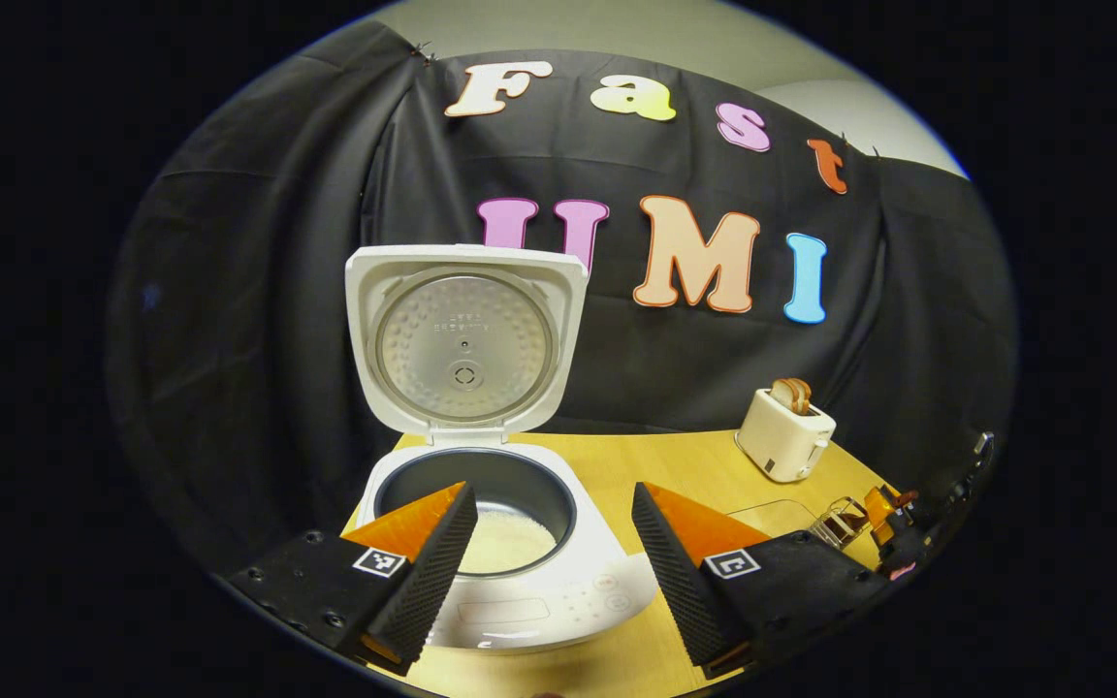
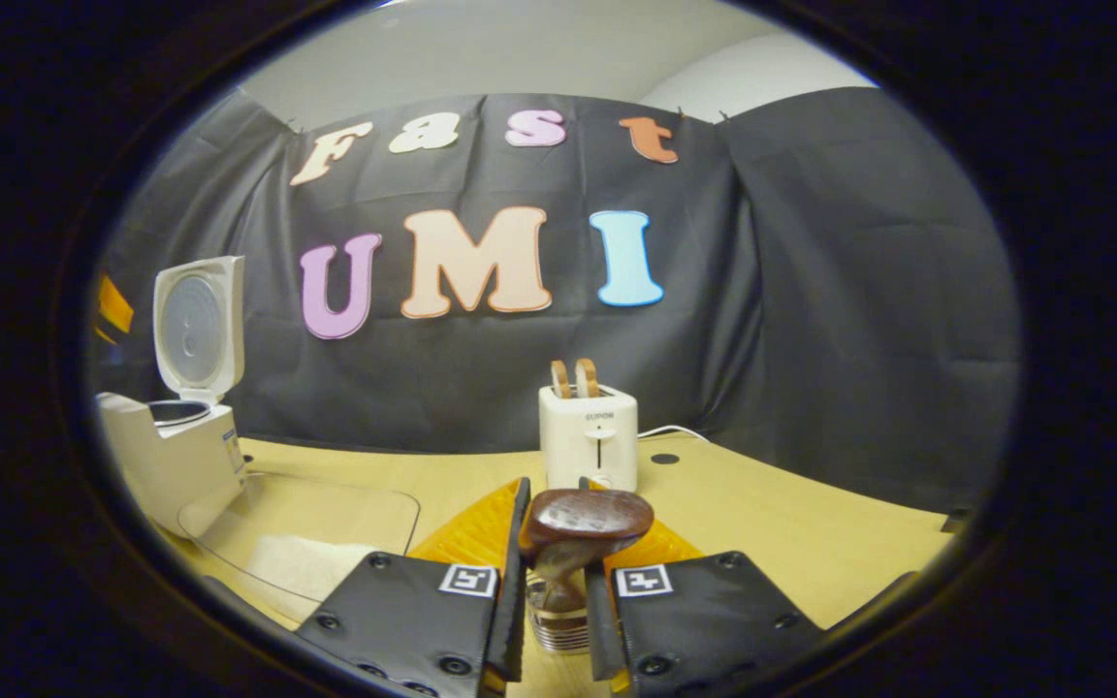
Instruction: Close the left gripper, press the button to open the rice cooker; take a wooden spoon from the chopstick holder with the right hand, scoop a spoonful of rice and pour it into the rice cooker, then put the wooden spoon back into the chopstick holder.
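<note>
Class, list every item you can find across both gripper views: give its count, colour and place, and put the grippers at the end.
rice cooker: one, white, lid up, white rice in its dark pot, at the table's left end
toaster: one, cream, two brown slices in its slots, by the back wall
wooden spoon: one, dark brown, standing between the right gripper's fingers
chopstick holder: one, metallic, under the spoon
clear tray: one, transparent, holding white rice, beside the cooker
table: one, light wood
left gripper: black and orange, fingers apart before the cooker
right gripper: black and orange, fingers against the spoon
</note>
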`<state>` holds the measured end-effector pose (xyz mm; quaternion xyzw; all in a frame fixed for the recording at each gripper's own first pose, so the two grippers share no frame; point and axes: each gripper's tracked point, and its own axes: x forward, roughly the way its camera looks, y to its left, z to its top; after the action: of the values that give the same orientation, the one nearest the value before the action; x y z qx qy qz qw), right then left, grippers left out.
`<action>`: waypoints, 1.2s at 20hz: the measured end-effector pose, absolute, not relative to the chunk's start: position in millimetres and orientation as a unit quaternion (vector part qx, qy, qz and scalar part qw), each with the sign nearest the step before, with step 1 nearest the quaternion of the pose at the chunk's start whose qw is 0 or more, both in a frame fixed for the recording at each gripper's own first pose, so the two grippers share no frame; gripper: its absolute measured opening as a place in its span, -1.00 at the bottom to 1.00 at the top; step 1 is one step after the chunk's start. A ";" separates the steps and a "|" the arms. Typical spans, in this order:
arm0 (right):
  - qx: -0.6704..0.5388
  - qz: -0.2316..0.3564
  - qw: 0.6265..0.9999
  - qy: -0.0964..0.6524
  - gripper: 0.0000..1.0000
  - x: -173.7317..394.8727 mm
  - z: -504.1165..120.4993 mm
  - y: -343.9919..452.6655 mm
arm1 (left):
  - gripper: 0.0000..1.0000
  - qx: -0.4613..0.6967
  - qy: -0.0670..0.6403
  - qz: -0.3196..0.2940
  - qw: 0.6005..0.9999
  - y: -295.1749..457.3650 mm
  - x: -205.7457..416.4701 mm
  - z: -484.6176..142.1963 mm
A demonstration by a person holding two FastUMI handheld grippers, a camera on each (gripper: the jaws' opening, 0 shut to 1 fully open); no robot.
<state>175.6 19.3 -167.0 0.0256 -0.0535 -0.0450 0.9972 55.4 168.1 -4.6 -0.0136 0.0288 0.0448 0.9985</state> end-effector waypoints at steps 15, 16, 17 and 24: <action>0.062 -0.013 0.998 0.010 -0.50 214.7 -129.8 11.6 | 0.90 -0.054 0.021 0.090 0.994 185.4 37.6 0.9; 0.058 -0.007 0.998 0.012 -0.53 213.3 -124.0 12.4 | 0.94 -0.057 0.020 0.090 0.994 184.1 35.5 2.2; 0.054 -0.001 0.998 0.013 -0.53 211.4 -115.3 13.7 | 0.90 -0.056 0.016 0.088 0.994 182.5 33.8 5.0; 0.032 0.082 0.996 0.002 -0.53 191.3 -39.3 67.9 | 0.88 -0.054 -0.003 0.087 0.995 178.8 26.4 17.6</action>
<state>191.3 67.9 -39.3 0.0322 0.0024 0.0820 0.9961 26.4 178.8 17.6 -0.0543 -0.0033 0.0869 0.9947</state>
